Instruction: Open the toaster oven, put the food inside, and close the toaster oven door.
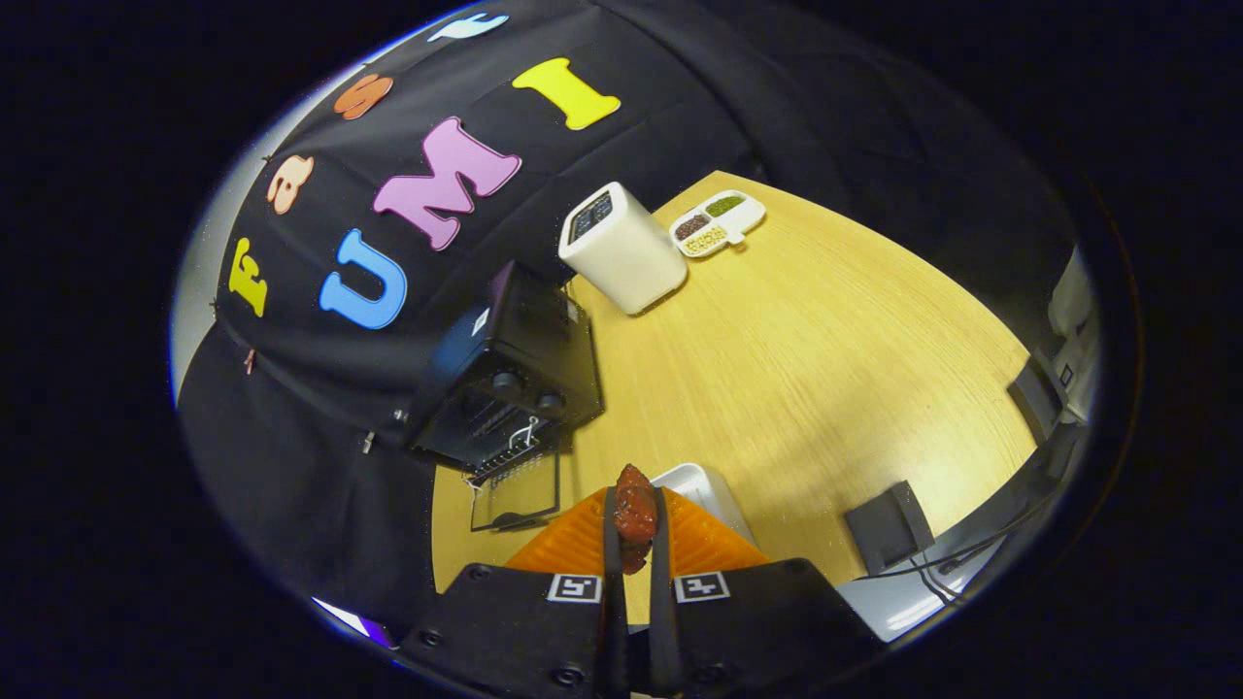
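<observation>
Pale wood table [825,330] — black cloth wall [320,456]

The tongs [634,529] grip a reddish-brown piece of food [635,515] between both fingers, held up above the wooden counter [825,369]. Just beyond the fingers lies a white tray [701,485]. Further ahead, the black toaster oven [515,379] stands with its glass door [517,493] dropped open. Past it stand a white box-shaped appliance [621,248] and a divided dish [717,222] of grains.
</observation>
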Motion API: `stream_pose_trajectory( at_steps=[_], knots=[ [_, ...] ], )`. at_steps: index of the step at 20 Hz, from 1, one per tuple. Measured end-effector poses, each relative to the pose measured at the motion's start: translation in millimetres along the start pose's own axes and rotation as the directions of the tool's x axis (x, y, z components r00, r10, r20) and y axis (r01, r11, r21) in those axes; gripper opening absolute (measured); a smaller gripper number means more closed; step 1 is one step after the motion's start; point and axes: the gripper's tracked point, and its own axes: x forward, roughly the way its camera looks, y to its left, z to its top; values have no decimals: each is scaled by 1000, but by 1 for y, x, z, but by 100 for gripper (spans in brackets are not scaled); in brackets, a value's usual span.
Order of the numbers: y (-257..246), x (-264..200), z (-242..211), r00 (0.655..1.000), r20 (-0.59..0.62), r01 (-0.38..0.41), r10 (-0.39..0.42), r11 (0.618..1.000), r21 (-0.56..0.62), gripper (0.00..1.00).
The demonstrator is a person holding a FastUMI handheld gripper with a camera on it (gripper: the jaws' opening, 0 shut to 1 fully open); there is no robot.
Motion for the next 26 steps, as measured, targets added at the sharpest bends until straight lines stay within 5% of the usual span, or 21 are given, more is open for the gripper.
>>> stream_pose_trajectory(
  at_steps=[12,19,26],
  knots=[
    [152,44,-61,987,15,-163,162,987,0,12],
    [209,105,-70,953,174,-264,249,962,69,13],
    [232,187,-64,915,332,-307,229,929,207,12]
  ],
)
